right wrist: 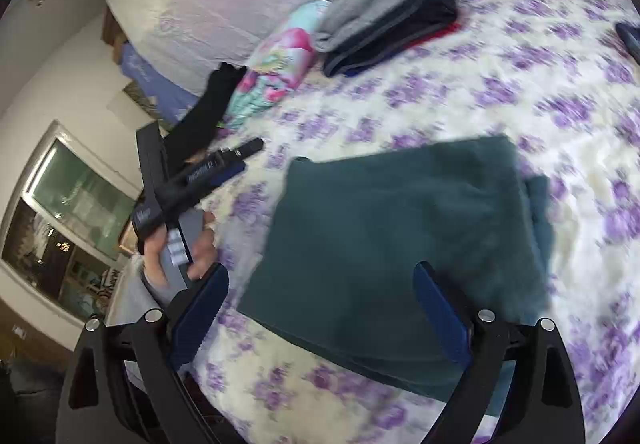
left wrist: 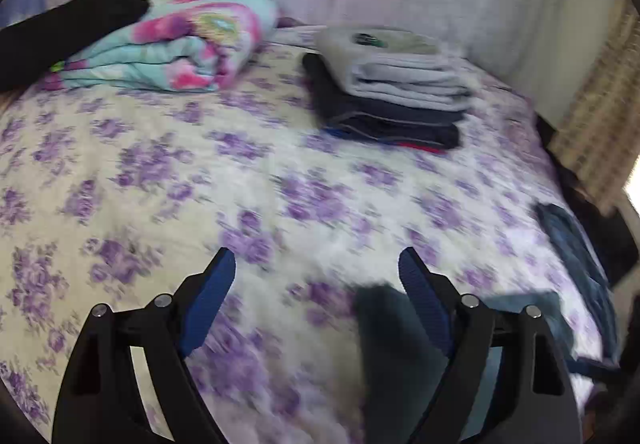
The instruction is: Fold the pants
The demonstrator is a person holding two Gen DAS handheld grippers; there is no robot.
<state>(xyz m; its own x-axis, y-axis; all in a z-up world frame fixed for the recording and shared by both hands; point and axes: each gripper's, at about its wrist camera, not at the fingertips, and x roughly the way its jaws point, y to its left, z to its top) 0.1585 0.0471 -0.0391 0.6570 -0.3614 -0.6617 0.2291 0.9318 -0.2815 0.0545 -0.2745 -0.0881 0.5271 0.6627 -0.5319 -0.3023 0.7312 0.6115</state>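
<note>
On the bed point(right wrist: 500, 92), with its purple-flowered cover, the teal pants point(right wrist: 404, 244) lie folded into a flat rectangle just ahead of our right tool point(right wrist: 320, 308). We judge the fold nearly done; next we should square its edges or carry it to the stack of folded clothes point(left wrist: 392, 92) far behind. Both tools, left tool point(left wrist: 316, 284) included, gape wide and hold nothing. Motion blur softens everything, and the pants' near edge is hidden behind our right fingers.
</note>
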